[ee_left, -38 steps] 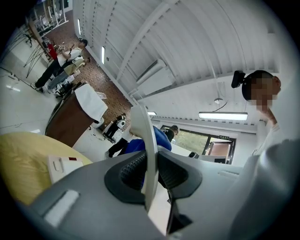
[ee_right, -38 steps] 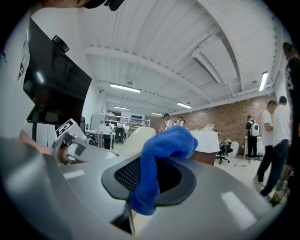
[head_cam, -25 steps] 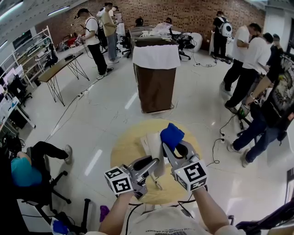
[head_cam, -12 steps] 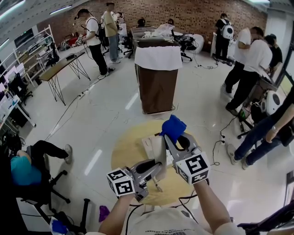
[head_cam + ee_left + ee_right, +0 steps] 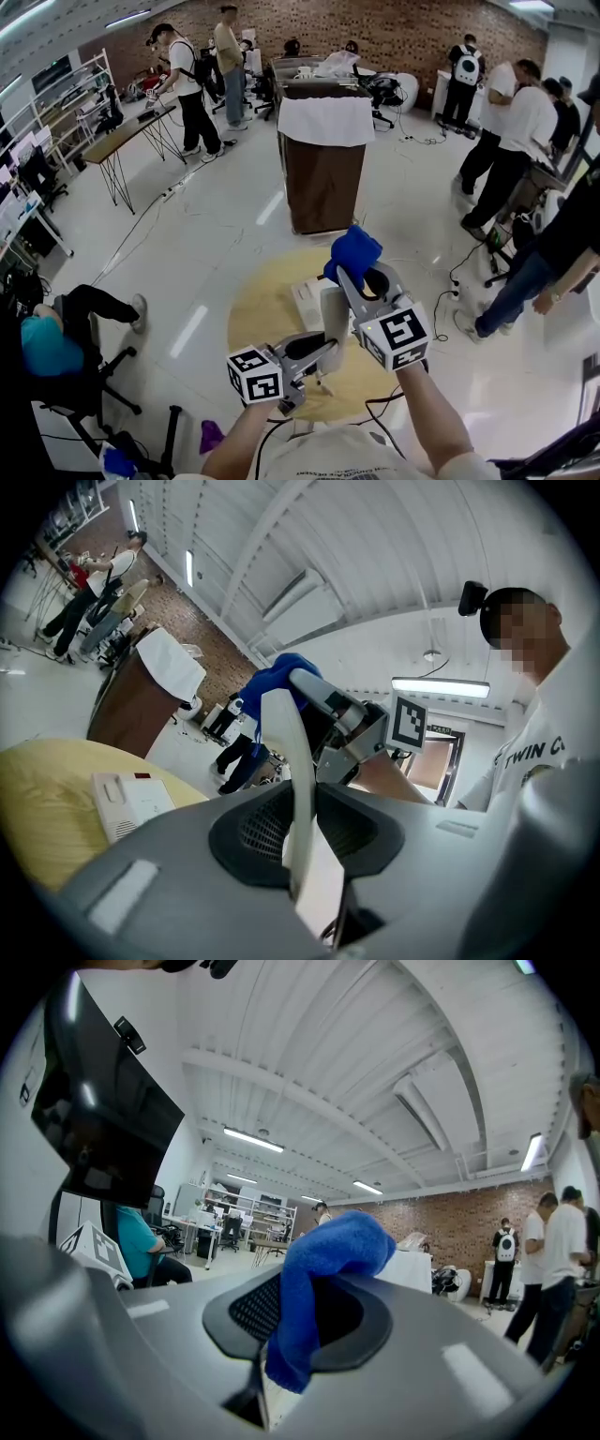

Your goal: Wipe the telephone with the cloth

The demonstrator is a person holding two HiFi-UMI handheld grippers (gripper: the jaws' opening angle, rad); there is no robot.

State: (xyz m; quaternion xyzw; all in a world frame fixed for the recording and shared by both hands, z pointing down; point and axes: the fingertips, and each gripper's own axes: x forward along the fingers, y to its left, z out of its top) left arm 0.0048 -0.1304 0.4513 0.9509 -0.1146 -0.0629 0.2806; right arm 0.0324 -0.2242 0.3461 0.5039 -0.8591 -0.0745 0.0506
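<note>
Item: telephone, in two parts. The telephone base (image 5: 307, 302) is left lying on the round yellow desk (image 5: 258, 323). The handset (image 5: 332, 314) is lifted off the base and held upright just to its right, clamped at the lower end by the jaws of the left gripper (image 5: 319, 352). The blue cloth (image 5: 353, 251) is pinched in the jaws of the right gripper (image 5: 350, 275) and is carried at the handset's upper end, beyond the base; contact there cannot be confirmed. Progress is judged as early to middle: the handset is being attended to, while the base is judged yet to be wiped and the handset yet to be set back. Beyond the base, a brown lectern (image 5: 322, 178) draped in white is noted, with standing people further off. No obstacle is seen between cloth and handset.
</note>
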